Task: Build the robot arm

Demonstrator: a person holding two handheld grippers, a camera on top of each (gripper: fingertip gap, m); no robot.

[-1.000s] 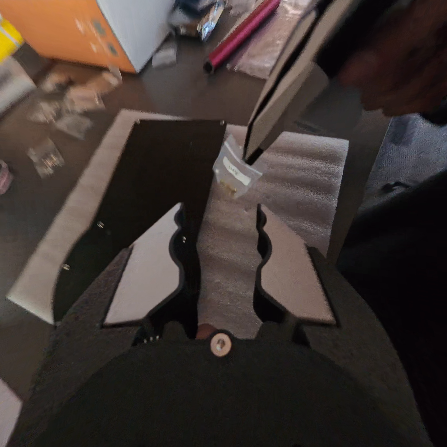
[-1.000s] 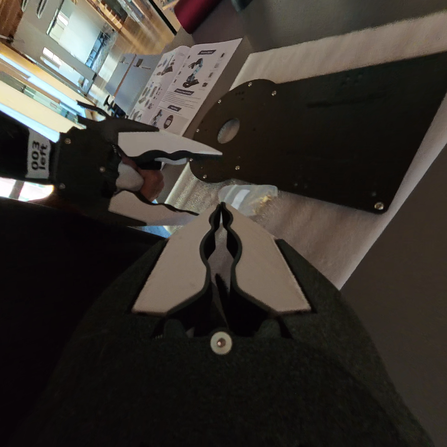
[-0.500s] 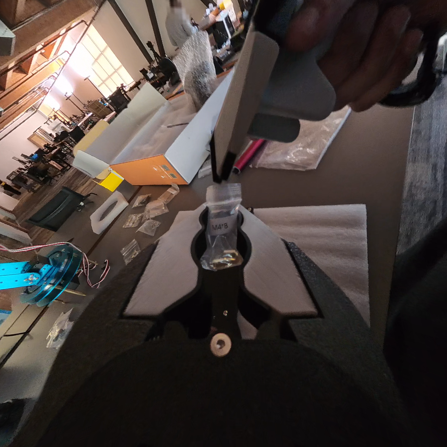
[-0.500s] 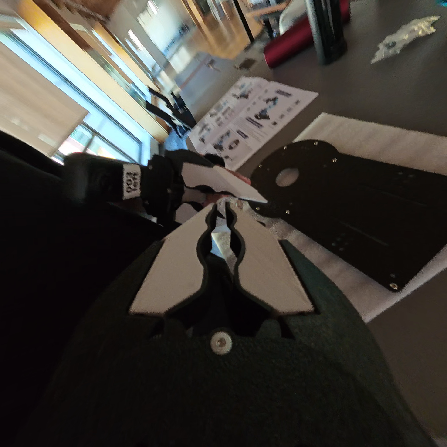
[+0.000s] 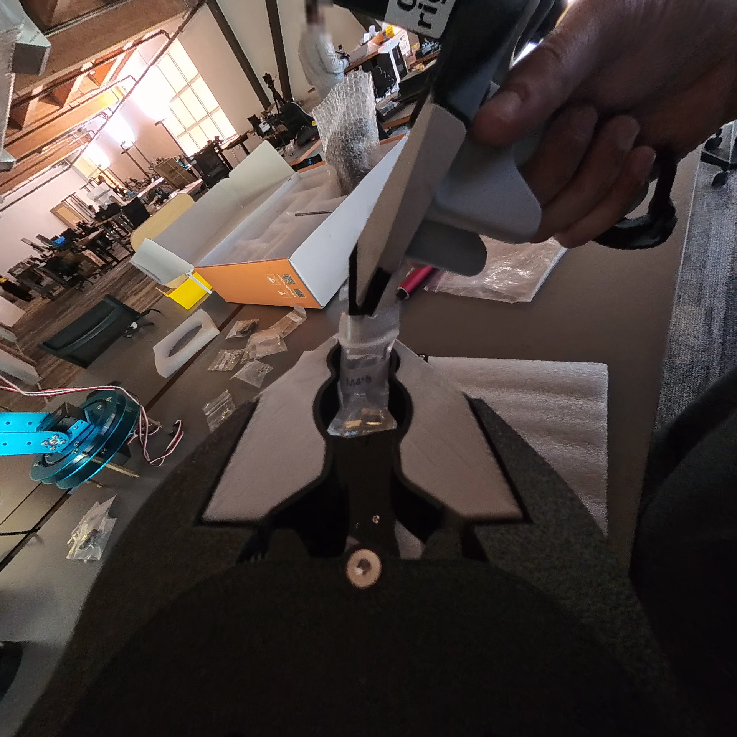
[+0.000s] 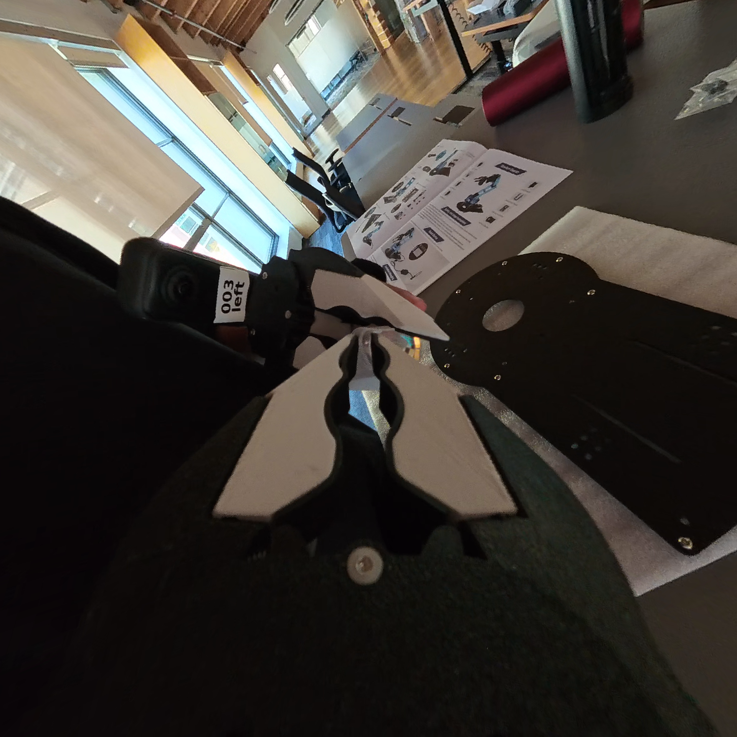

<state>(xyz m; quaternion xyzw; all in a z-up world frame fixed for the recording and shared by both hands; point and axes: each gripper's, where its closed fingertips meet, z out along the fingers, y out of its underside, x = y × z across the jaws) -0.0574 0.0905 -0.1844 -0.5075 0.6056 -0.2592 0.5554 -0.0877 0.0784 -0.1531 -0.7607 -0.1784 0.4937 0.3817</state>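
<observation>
Both your claws are closed on one small clear screw bag [image 5: 365, 389]: left claw [image 5: 365, 351] around its middle, right claw [image 5: 365, 309] pinching its top. Brass-coloured hardware sits in its bottom. Below lies a grey worktop [image 5: 558, 319] with white foam sheet [image 5: 538, 399], in an open workshop.

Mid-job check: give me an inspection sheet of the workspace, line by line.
Surface: dark table with white foam sheet.
Job's things: small clear bag of metal parts, held in the air by both claws; black plate on the foam.
Clutter: more small bags, orange-and-white box, open manual, red tube.
Grippers: left claw shut on the bag; right claw shut on its top edge.
Cables: red-and-white wires at a blue turntable part.
Surroundings: open workshop, large windows, a person far off.
</observation>
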